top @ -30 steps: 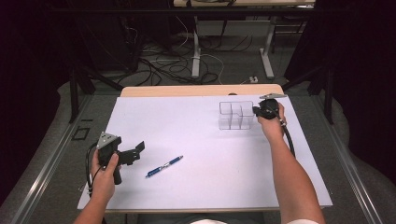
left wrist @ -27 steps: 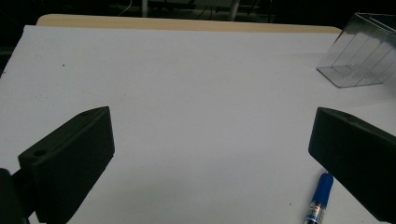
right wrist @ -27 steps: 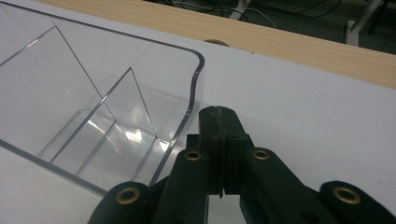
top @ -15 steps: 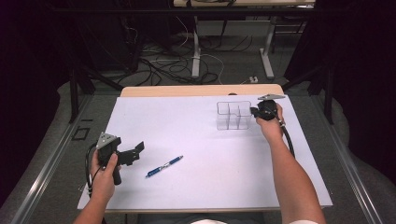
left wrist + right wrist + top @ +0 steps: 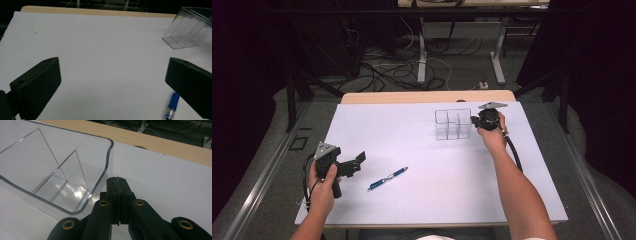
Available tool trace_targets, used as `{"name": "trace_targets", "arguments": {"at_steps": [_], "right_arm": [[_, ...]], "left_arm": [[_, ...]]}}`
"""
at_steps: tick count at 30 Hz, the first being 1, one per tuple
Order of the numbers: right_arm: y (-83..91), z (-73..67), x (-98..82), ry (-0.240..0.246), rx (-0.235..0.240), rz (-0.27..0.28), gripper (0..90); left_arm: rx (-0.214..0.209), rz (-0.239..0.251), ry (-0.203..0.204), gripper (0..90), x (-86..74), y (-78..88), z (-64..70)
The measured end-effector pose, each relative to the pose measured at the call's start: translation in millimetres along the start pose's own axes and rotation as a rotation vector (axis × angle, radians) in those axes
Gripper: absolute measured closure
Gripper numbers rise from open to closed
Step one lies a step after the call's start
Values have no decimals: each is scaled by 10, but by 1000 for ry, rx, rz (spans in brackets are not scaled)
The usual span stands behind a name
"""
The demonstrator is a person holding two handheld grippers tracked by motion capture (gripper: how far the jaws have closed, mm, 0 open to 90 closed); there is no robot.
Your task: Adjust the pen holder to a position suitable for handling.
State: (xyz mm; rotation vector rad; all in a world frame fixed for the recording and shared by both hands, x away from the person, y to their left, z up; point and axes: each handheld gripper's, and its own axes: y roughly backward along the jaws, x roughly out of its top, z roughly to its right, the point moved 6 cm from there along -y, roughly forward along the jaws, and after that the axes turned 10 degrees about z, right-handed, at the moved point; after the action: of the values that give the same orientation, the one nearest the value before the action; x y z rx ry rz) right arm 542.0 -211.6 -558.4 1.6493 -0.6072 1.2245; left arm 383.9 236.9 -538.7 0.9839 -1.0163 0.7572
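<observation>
Clear plastic marks the thing in hand: a see-through divided organizer (image 5: 453, 124) that stands upright on the white sheet (image 5: 422, 175) toward the far right of the bench (image 5: 427, 96). In the high view the right tool (image 5: 474, 120) sits at the organizer's right wall, its tip touching or just beside the rim; which of the two I cannot tell. The right forearm (image 5: 517, 190) runs long and nearly straight from the lower edge up across the sheet, the hand wrapped around the tool's body with the grey plate on top and the cable trailing back along the arm. In the right gripper view the right tool (image 5: 117, 185) has its two black jaws pressed flat together with nothing between them, pointing at the rounded corner of the organizer (image 5: 62, 177), whose inner partitions show through the wall.

The left tool (image 5: 357, 161) rests low at the near left of the sheet, held in a fist with the wrist bent slightly inward, the forearm entering from the bottom corner. Its jaws stand wide apart and hold nothing, as the left gripper view shows. A blue pen (image 5: 387, 178) lies flat on the sheet just to the right of that tool, well apart from the organizer; its blue end (image 5: 172, 106) shows beside the right-hand jaw in the left gripper view.
</observation>
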Motion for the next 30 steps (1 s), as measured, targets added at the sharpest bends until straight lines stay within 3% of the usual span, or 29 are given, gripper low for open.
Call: {"name": "trace_targets", "arguments": {"at_steps": [10,24,30], "right_arm": [[-59,-217,-19,-21,11,-11,900],[-164,-620,9,-31,71,-15,900],[-194,-703,-7,-35,82,-25,900]], "left_arm": [[1,0,-1,3,2,0,-12],[6,-2,-3,3,1,2,-18],[12,-3,6,3,-3,0,-26]]}}
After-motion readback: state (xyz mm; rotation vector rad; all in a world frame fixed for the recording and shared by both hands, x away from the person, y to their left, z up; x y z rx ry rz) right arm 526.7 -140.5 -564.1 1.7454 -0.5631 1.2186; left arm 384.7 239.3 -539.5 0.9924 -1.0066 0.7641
